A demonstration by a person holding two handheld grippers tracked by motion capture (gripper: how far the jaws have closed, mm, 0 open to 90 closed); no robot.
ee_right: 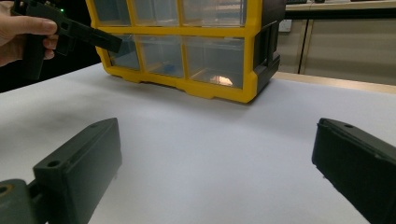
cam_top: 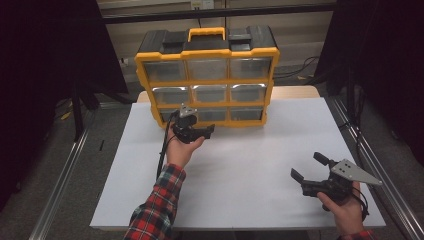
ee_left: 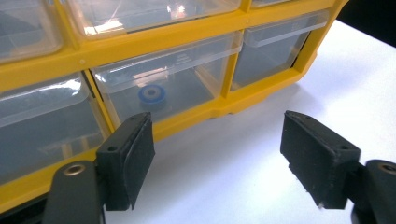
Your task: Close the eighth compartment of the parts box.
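Left gripper view showed the work best: the bottom-row middle drawer [ee_left: 163,81] of the yellow organizer [cam_top: 206,75] sat closed in its slot, a small blue ring [ee_left: 152,94] lying on its clear floor. The organizer stood upright at the far edge of the white table [cam_top: 240,165], handle on top, three rows of three clear drawers facing the person. Just in front of that bottom row hung the left gripper [cam_top: 200,131], its jaws apart with nothing between them, only bare table and the yellow lower frame showing in the gap. One black pad [ee_left: 128,158] sat low before the drawer's left corner, close to the frame without touching it as far as I could tell.

Well apart, near the table's right front corner, the right gripper [cam_top: 310,167] rested in the other hand, jaws wide and empty, pointed toward the organizer.

To my eye, the step in hand was reaching for that drawer's lip. Done well, it would mean lifting the jaws level with the thin clear lip along the drawer's top front edge, squaring them to it, pinching only the lip, then pulling straight out so the light case would not slide or tip.
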